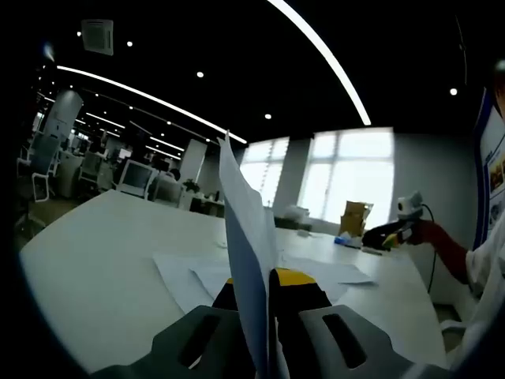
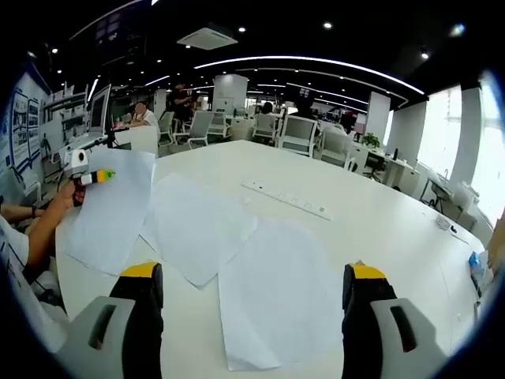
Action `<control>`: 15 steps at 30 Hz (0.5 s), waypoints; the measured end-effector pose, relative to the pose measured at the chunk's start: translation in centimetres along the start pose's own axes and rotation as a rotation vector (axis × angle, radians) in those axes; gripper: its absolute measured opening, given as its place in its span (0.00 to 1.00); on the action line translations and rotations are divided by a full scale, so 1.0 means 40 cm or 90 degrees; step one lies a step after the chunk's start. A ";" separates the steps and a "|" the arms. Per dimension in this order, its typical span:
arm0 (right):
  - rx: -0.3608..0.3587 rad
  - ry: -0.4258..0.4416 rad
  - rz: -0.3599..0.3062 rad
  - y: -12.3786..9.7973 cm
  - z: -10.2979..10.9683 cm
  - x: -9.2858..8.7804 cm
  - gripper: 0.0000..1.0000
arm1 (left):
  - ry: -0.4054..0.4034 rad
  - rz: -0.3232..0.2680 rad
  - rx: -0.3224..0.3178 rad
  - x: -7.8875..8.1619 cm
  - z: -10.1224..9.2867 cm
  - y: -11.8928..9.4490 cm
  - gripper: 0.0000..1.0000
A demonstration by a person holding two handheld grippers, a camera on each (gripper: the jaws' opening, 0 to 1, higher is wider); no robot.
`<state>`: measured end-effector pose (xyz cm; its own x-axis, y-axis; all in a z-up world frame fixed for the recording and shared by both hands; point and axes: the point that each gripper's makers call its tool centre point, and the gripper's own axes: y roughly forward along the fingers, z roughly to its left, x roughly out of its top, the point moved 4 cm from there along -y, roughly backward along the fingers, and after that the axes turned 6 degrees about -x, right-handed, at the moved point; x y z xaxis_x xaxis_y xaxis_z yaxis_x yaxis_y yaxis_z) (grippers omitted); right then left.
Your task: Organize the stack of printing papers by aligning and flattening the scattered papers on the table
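- The left gripper (image 1: 264, 294) is pinched tight on a sheet of paper (image 1: 246, 237); the sheet stands up on edge between its jaws, rising tall above the white table (image 1: 95, 268).
- From the right gripper view, that same left gripper (image 2: 88, 177) sits at the far left, held in a person's hand (image 2: 61, 199) with the forearm reaching in from the edge; the held sheet (image 2: 110, 209) slopes down toward the tabletop.
- The right gripper (image 2: 252, 296) hovers over the table (image 2: 379, 229) with its jaws spread wide, gripping nothing.
- Two more sheets lie flat in that view: a middle sheet (image 2: 197, 225), and a near sheet (image 2: 276, 296) between the open jaws. The middle one seems to overlap its neighbours, though the edges are hard to read.
- The left gripper view catches the right gripper (image 1: 398, 229) at far right, held up above the table in a hand, and loose sheets (image 1: 197, 278) lying flat beyond its own jaws.
- A power strip (image 2: 288, 199) lies on the table beyond the papers.
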<state>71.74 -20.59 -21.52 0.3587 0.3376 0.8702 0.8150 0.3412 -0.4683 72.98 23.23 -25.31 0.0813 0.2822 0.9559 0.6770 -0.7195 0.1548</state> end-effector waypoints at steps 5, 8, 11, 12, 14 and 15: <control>0.001 0.000 0.002 0.003 0.002 0.000 0.89 | -0.001 0.000 0.000 0.000 0.000 0.000 0.06; 0.002 -0.001 0.003 0.006 0.004 0.000 0.89 | -0.001 0.000 0.000 0.002 0.002 0.000 0.06; 0.002 -0.001 0.005 0.009 0.003 0.001 0.89 | -0.001 -0.001 -0.001 0.002 0.002 0.000 0.06; 0.002 -0.002 0.005 0.010 0.002 0.001 0.89 | 0.000 -0.001 -0.001 0.002 0.002 0.000 0.06; 0.003 -0.001 0.006 0.013 0.001 0.002 0.89 | 0.000 -0.001 -0.001 0.002 0.001 0.000 0.06; 0.004 -0.001 0.006 0.014 0.001 0.003 0.89 | 0.000 -0.001 -0.001 0.002 0.000 0.000 0.06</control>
<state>72.24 -20.33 -21.69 0.3658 0.3428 0.8653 0.8086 0.3433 -0.4778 73.00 23.25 -25.25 0.0804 0.2840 0.9554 0.6758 -0.7201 0.1572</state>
